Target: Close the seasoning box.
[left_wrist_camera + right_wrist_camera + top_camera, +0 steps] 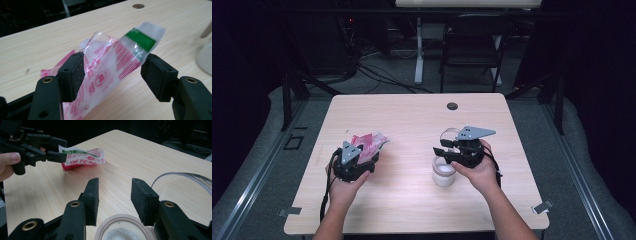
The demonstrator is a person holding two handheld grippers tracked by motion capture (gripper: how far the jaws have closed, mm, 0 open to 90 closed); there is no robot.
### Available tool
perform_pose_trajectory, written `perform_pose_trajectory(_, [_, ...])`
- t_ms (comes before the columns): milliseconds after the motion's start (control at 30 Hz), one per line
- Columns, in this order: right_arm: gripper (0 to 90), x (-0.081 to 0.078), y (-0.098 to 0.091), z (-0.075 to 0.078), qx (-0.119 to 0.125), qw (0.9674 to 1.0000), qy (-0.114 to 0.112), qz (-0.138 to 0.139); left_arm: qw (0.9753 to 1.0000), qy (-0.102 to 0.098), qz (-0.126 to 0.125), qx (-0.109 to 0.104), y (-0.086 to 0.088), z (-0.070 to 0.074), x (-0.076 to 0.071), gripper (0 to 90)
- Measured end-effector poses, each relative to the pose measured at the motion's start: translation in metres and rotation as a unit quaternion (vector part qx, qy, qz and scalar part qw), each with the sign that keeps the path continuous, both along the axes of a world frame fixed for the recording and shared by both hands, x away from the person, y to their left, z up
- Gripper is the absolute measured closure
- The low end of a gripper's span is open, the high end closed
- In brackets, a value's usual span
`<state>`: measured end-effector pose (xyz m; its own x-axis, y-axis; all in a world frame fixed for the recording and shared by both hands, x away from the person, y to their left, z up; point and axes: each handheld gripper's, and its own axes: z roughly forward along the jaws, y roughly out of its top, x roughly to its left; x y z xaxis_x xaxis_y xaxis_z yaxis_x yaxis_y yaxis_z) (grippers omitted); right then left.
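Observation:
A crinkled plastic bag (371, 141) printed in red and white, with a green band at one end, lies on the left half of the wooden table (412, 200). My left gripper (371, 152) stands open around it. In the left gripper view the bag (110, 67) sits loosely between the two pads, with my left gripper (112, 65) wide apart. A white jar (443, 173) with white contents stands right of centre. My right gripper (443, 150) hovers just above its rim. In the right gripper view my right gripper (115, 192) is open over the jar (122, 227), with nothing between its jaws.
A clear round lid (451, 132) lies just behind the jar, also seen as a clear lid (183, 176) in the right gripper view. A dark cable hole (452, 106) marks the table's far edge. A black chair (472, 45) and cables stand on the floor beyond.

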<state>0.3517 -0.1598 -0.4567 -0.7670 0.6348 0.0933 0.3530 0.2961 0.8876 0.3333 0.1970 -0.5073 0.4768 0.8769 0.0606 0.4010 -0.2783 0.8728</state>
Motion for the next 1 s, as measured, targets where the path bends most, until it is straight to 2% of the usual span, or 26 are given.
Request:
perform_pose_trajectory(67, [58.3, 0.0, 0.0, 0.0, 0.001, 1.0, 0.0, 0.0, 1.0, 0.004, -0.007, -0.005, -0.002, 0.002, -0.001, 35.6])
perform_pose_trajectory(367, [58.2, -0.002, -0.001, 0.003, 0.0, 1.0, -0.004, -0.002, 0.9993, 0.003, -0.036, 0.006, -0.019, 0.004, -0.007, 35.6])
perform_pose_trajectory(600, [58.6, -0.004, -0.005, 0.006, 0.0, 0.9999, -0.008, -0.008, 0.9983, 0.006, -0.058, 0.007, -0.031, 0.005, -0.01, 35.9])
perform_pose_trajectory(767, [60.2, -0.006, -0.015, 0.01, 0.004, 0.9998, -0.009, -0.019, 0.9969, 0.015, -0.077, 0.002, -0.04, 0.005, -0.011, 36.4])
perform_pose_trajectory(1000, [60.6, -0.007, -0.026, 0.016, 0.011, 0.9993, -0.016, -0.031, 0.9961, 0.016, -0.086, 0.01, -0.047, 0.004, -0.011, 36.8])
